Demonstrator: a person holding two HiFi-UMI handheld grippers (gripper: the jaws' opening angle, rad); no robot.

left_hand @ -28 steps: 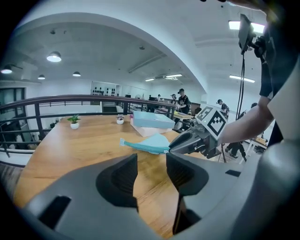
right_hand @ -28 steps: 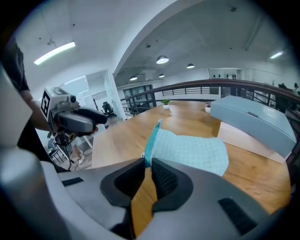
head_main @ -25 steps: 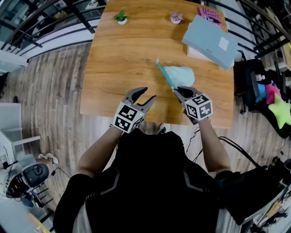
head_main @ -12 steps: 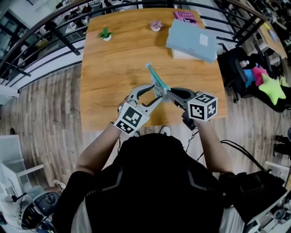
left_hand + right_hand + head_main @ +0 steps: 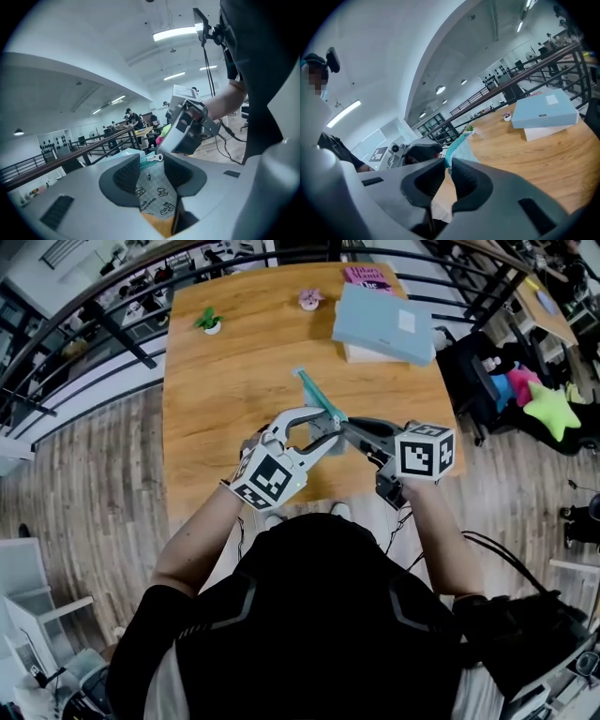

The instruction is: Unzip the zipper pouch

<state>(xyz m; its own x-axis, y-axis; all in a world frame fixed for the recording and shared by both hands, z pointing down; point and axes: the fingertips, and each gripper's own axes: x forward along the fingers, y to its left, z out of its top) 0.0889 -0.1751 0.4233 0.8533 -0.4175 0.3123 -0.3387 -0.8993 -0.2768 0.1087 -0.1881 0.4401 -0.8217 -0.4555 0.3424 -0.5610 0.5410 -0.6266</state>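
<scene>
Left gripper (image 5: 151, 161): stands with jaws apart, has just been closing them round the zipper pouch (image 5: 154, 192); keeps patterned fabric between the pads, yet shows no firm pinch. Sits with a white tab (image 5: 156, 158), likely the zipper pull, right at the fingertips.

Right gripper (image 5: 449, 161): clamps nearly closed on the pouch's teal zipper edge, bracing it.

Pouch: hangs in the air between both grippers, above the near edge of the table (image 5: 225, 381), clear of the wood.

Far right: stack of books (image 5: 384, 320). Far left: small potted plant (image 5: 208, 322).

Progress, as judged: grasp stage only. Looks still zipped, though too little of the teeth visible to swear.

Remaining: secure the pull, draw it along the teal edge while holding the other end fast.
</scene>
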